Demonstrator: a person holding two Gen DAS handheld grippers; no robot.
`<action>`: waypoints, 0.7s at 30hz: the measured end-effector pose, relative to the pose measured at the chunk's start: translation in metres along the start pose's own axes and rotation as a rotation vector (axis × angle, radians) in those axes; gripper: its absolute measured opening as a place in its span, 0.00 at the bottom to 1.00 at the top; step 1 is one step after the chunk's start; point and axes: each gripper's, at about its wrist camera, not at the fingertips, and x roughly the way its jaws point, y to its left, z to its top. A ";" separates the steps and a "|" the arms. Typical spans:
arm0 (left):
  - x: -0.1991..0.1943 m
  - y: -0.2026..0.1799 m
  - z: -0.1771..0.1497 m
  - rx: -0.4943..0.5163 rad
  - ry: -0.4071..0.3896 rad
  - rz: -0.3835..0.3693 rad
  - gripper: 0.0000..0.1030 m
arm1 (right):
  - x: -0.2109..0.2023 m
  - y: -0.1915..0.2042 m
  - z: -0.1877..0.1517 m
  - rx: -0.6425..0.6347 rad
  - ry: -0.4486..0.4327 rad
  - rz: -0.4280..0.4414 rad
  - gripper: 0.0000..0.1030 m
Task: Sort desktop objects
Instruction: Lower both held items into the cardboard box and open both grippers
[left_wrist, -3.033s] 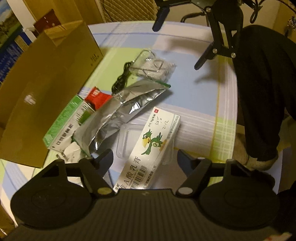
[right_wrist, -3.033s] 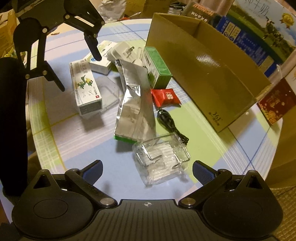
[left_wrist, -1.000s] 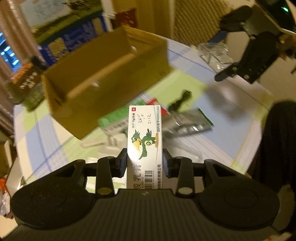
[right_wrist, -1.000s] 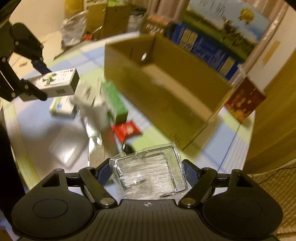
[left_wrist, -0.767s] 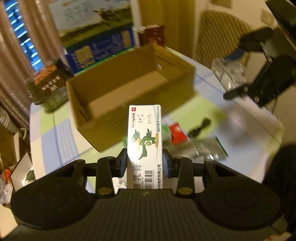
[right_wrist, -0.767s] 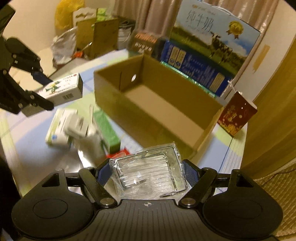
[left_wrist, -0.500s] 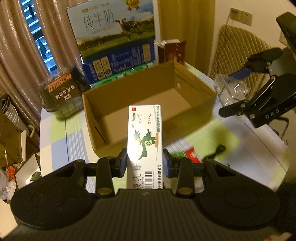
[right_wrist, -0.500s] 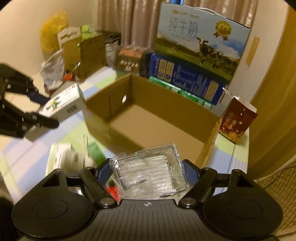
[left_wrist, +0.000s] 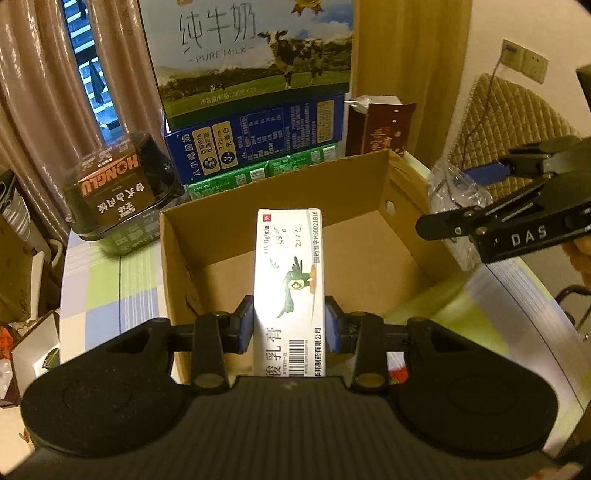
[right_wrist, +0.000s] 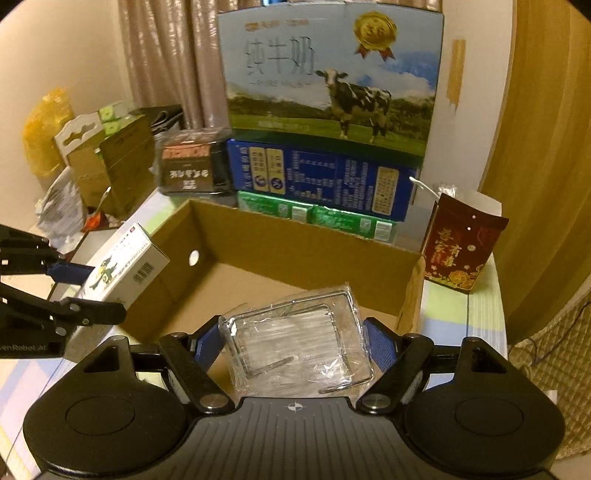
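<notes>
A: How many items do you hold?
B: Two. Your left hand-held gripper (left_wrist: 289, 329) pinches one ointment carton (left_wrist: 289, 291), bird logo and barcode showing, above the single open cardboard box (left_wrist: 369, 236). Your right hand-held gripper (right_wrist: 291, 341) clamps one clear plastic packet (right_wrist: 299, 341) over that box.
A: Legible writing?
B: "PURE MILK" on the milk case (left_wrist: 255, 59) behind.

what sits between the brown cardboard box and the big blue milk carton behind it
In the right wrist view, two green cartons lie between the open brown cardboard box and the blue milk carton, which rests on them.
</notes>
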 end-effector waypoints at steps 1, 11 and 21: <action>0.005 0.002 0.002 -0.011 -0.001 -0.001 0.32 | 0.005 -0.003 0.001 0.013 -0.002 -0.004 0.75; 0.049 0.020 0.012 -0.104 -0.034 0.005 0.32 | 0.043 -0.015 0.000 0.057 0.005 -0.011 0.75; 0.068 0.027 0.008 -0.142 -0.041 0.001 0.32 | 0.063 -0.024 -0.010 0.079 0.020 -0.037 0.75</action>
